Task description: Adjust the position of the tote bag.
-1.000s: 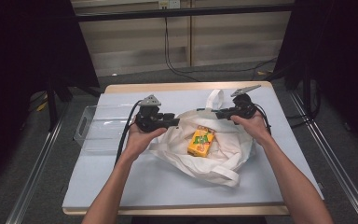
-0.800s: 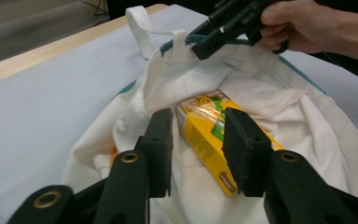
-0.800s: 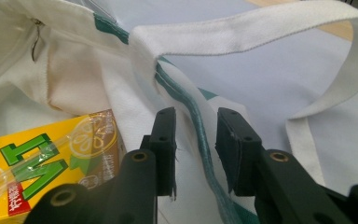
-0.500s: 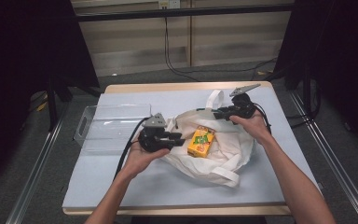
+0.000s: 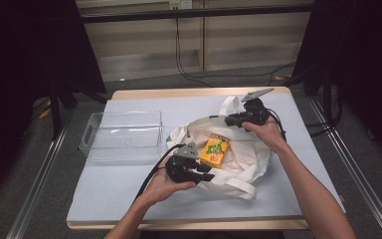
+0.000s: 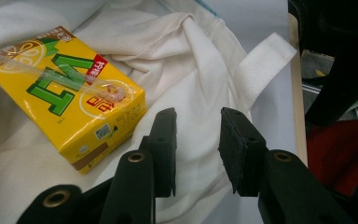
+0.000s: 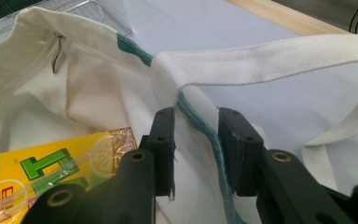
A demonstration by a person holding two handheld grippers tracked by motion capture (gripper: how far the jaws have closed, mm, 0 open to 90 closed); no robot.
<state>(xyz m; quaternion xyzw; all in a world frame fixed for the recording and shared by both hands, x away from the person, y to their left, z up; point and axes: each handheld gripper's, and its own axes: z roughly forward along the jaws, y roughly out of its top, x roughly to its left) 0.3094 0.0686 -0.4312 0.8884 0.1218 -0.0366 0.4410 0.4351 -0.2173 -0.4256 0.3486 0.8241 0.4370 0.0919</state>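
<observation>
The left gripper (image 6: 196, 144) has its fingers spread over loose bag (image 6: 191, 60) cloth, with the yellow carton (image 6: 65, 88) just beside its left finger. The right gripper (image 7: 196, 149) straddles the bag's green-trimmed rim (image 7: 205, 130), fingers parted; I cannot tell whether they pinch it.

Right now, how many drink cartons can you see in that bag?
1. A yellow carton lies in the open mouth of the white bag, at mid-table between the two grippers. The cloth folds could hide others.

Bench (image 5: 129, 199): tote bag (image 5: 248, 164) right of centre, mouth open. Juice carton (image 5: 215, 150) lies in the bag. Clear tray (image 5: 122, 135) left of the bag, just beside it. Left hand-held gripper (image 5: 206, 175) at the bag's near-left edge; right hand-held gripper (image 5: 229, 119) at its far rim.
</observation>
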